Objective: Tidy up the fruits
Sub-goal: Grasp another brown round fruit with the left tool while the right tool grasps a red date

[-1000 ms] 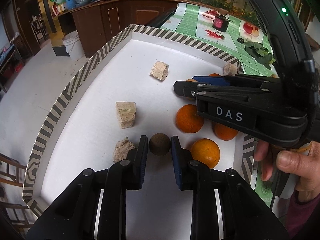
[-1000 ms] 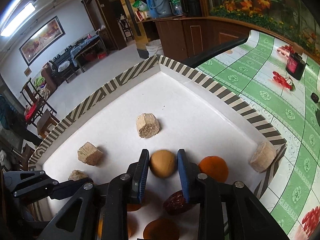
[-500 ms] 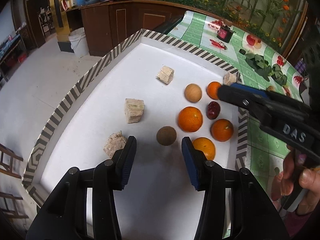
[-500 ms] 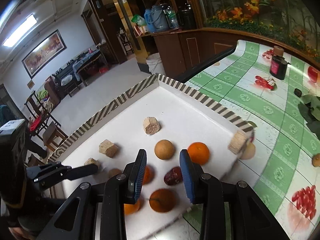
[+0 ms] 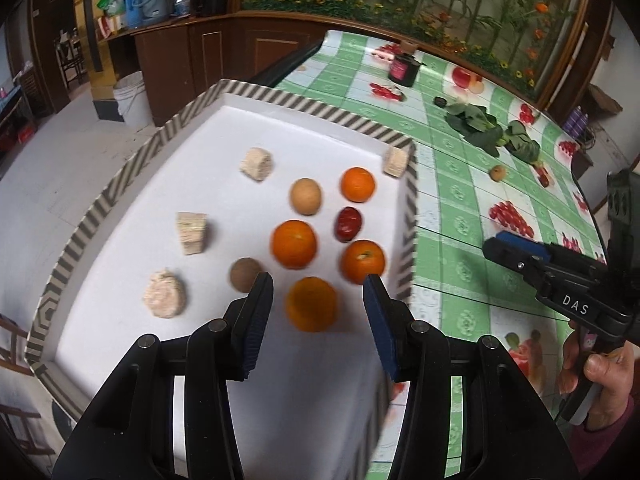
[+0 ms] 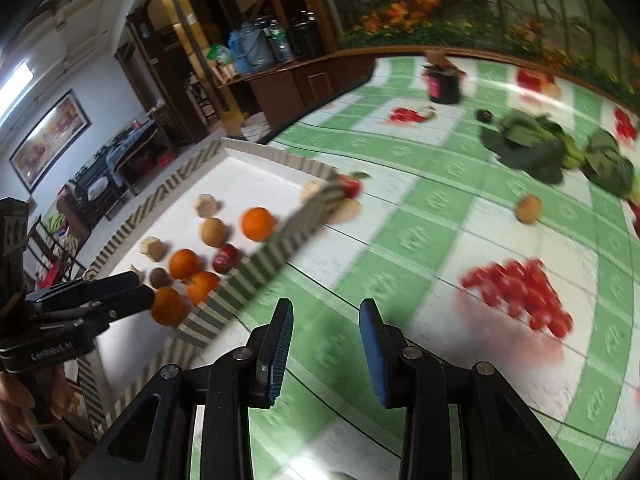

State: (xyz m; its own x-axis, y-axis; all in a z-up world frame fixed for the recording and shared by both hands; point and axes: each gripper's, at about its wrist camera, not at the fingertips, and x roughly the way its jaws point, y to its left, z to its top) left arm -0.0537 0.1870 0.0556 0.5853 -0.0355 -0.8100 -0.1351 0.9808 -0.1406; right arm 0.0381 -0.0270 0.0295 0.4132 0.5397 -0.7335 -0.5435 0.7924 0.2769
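The left gripper [image 5: 318, 292] hangs above the near part of a white tray [image 5: 192, 120] with a striped rim, its blue-padded jaws spread wide and holding nothing; framed between the fingertips, down on the tray, lies a blurred orange [image 5: 311, 304]; just left of it sits a small brown round fruit [image 5: 245, 274]; beyond are two more oranges [image 5: 294, 244] [image 5: 363, 262], a dark red date-like fruit [image 5: 348, 224], a tan round fruit [image 5: 306, 196] and a fourth orange [image 5: 358, 184] near the far right corner; four pale, rough blocks [image 5: 192, 233] are scattered across the tray, most on its left side. The right gripper [image 6: 324, 320] is off the tray, over a green-and-white checked tablecloth [image 6: 400, 280] printed with fruit, its jaws also apart and empty; farther out on the cloth rests one small tan fruit [image 6: 529, 209], with leafy greens [image 6: 532, 148] and a dark jar [image 6: 443, 84] behind it.
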